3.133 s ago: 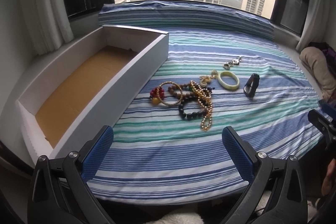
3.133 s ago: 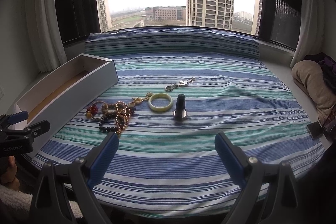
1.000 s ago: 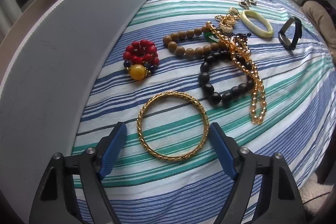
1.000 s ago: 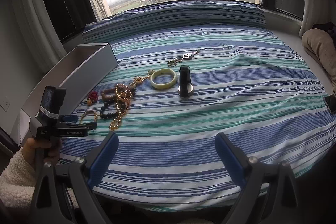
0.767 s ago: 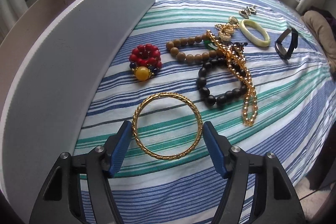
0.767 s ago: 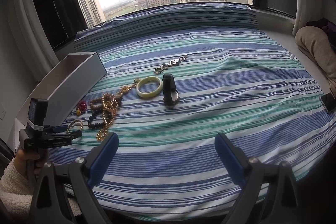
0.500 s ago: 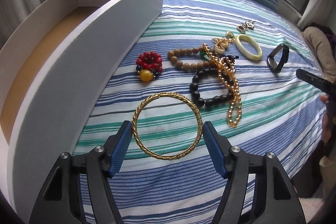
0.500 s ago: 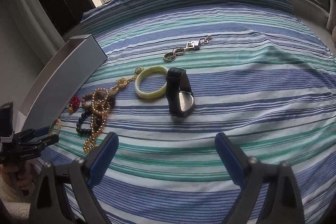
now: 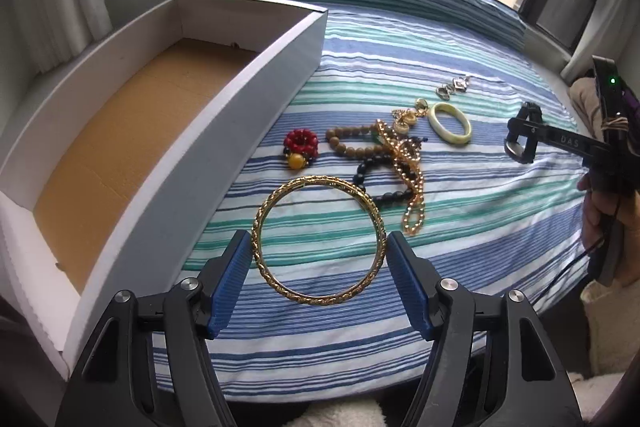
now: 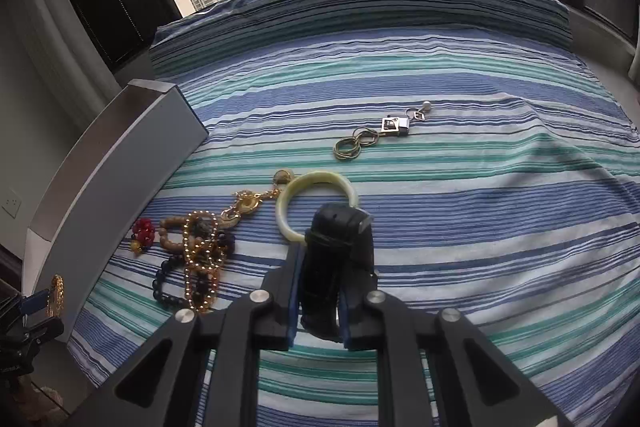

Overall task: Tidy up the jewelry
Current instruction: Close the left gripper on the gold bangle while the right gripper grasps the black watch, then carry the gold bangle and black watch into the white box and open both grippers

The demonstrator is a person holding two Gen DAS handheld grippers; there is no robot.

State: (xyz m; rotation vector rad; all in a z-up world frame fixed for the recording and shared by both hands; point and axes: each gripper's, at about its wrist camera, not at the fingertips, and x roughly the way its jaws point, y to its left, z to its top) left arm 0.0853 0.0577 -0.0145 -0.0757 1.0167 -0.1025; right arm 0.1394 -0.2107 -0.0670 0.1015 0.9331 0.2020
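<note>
Two sets of tongs each carry a piece of jewelry above a striped bed beside a window. The left tongs (image 9: 318, 263) pinch a gold bangle (image 9: 318, 241) by its outer rim, held clear of the bed and just right of the long white box (image 9: 224, 115), whose brown floor is bare. The right tongs (image 10: 318, 301) are pressed onto a black watch (image 10: 334, 267), near the pale green bangle (image 10: 316, 205).

The gold bangle is held only at two points on a smooth round rim; a tilt or slackened squeeze on the way to the box could likely let it pivot or slip out. The watch strap looks soft and may sag or twist free. The bead bracelets and gold chain (image 9: 404, 171) lie tangled together, so a later pick there risks dragging several pieces at once.

Half a second ago the right tongs were spread wide with the watch lying on the bed; they have since closed on it. The left tongs already held the gold bangle, and the box interior has come further into their view.
</note>
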